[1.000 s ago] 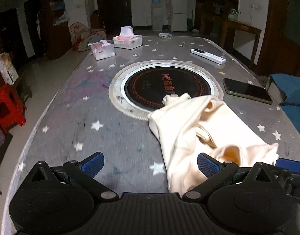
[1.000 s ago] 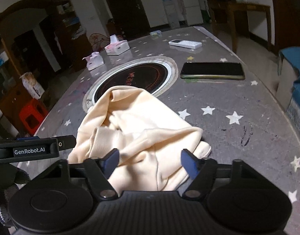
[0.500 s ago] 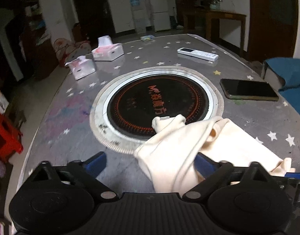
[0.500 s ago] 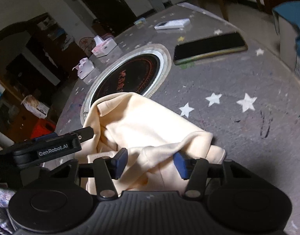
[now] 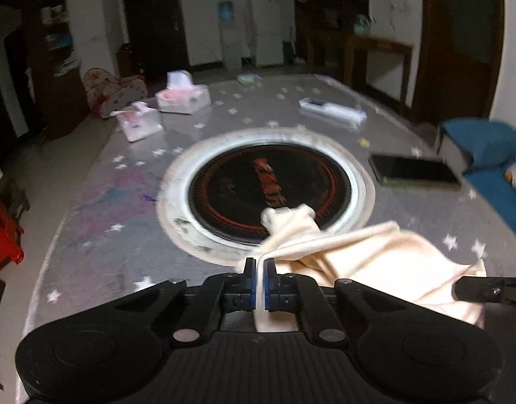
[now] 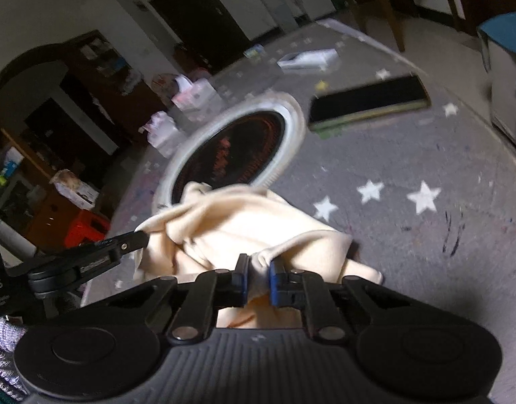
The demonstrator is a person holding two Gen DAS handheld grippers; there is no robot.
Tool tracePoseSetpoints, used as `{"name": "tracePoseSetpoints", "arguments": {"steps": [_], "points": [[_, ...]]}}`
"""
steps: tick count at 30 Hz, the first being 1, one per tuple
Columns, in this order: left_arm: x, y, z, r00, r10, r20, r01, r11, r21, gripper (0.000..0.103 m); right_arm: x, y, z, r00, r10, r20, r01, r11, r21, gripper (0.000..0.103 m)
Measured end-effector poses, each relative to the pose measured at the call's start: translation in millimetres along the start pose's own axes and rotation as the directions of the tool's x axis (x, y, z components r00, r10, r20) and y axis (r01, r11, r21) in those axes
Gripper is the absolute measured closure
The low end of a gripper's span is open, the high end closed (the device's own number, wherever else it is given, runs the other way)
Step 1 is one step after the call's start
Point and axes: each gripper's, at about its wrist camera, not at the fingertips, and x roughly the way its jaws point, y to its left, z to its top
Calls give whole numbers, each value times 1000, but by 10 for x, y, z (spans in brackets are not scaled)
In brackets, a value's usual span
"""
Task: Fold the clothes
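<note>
The grey, star-patterned surface (image 5: 100, 245) fills both views, with a round black induction hob (image 5: 269, 188) sunk into its middle. Across the near side lies the cream garment (image 5: 375, 259), bunched and creased, one narrow end reaching onto the hob's rim and the rest spread toward the right edge. It is not flat or squared; no neat fold shows, so I judge the folding is still unfinished, with the cloth needing to be drawn out and laid over itself. Further off sit a dark phone (image 5: 416, 171), a white remote control (image 5: 332, 111) and two tissue packs (image 5: 184, 97).

The left gripper (image 5: 259, 282) is closed nearly tight, pinching a thin ridge of the garment. The right gripper (image 6: 257, 279) is likewise clamped on a bunched fold of cloth at the near edge.
</note>
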Motion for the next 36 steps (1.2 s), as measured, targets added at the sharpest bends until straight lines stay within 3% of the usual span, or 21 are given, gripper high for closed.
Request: {"name": "tracePoseSetpoints", "arguments": {"steps": [7, 12, 13, 15, 16, 17, 20, 23, 28, 30, 31, 32, 36], "points": [[-767, 525, -143, 997, 6, 74, 5, 988, -153, 101, -554, 225, 29, 993, 104, 55, -97, 989, -112, 93], [-869, 505, -311, 999, -16, 51, 22, 994, -108, 98, -844, 320, -113, 993, 112, 31, -105, 976, -193, 94], [-828, 436, -329, 999, -29, 41, 33, 996, -85, 95, -873, 326, -160, 993, 115, 24, -108, 974, -199, 94], [-733, 282, -360, 998, -56, 21, 57, 998, -38, 74, -922, 334, -255, 993, 116, 15, -111, 972, -206, 94], [-677, 201, -366, 998, -58, 16, 58, 998, -18, 54, -932, 333, -284, 993, 114, 12, -109, 972, -206, 94], [-614, 126, -363, 998, -54, 14, 54, 999, 1, 44, -944, 315, -329, 994, 113, 7, -109, 973, -203, 94], [-367, -104, -359, 999, -33, 4, 33, 996, 77, 42, -942, 288, -398, 994, 105, -6, -104, 973, -206, 95], [-96, -279, -395, 1000, 5, -20, -2, 989, 148, 42, -936, 243, -418, 995, 101, -14, -102, 974, -200, 95], [183, -284, -400, 997, -36, -66, 44, 991, 126, 42, -926, 208, -401, 995, 102, -16, -104, 975, -197, 95], [247, -255, -393, 995, -58, -79, 66, 992, 105, 55, -917, 203, -390, 995, 101, -14, -101, 975, -198, 95], [279, -240, -390, 994, -69, -86, 77, 993, 94, 81, -916, 201, -386, 995, 99, -11, -99, 975, -198, 95], [311, -226, -387, 992, -80, -92, 88, 993, 83, 91, -916, 199, -382, 995, 97, -7, -97, 975, -199, 95], [175, -111, -384, 993, -98, -68, 101, 994, 39, 95, -956, 184, -377, 995, 99, 4, -96, 975, -201, 95]]}}
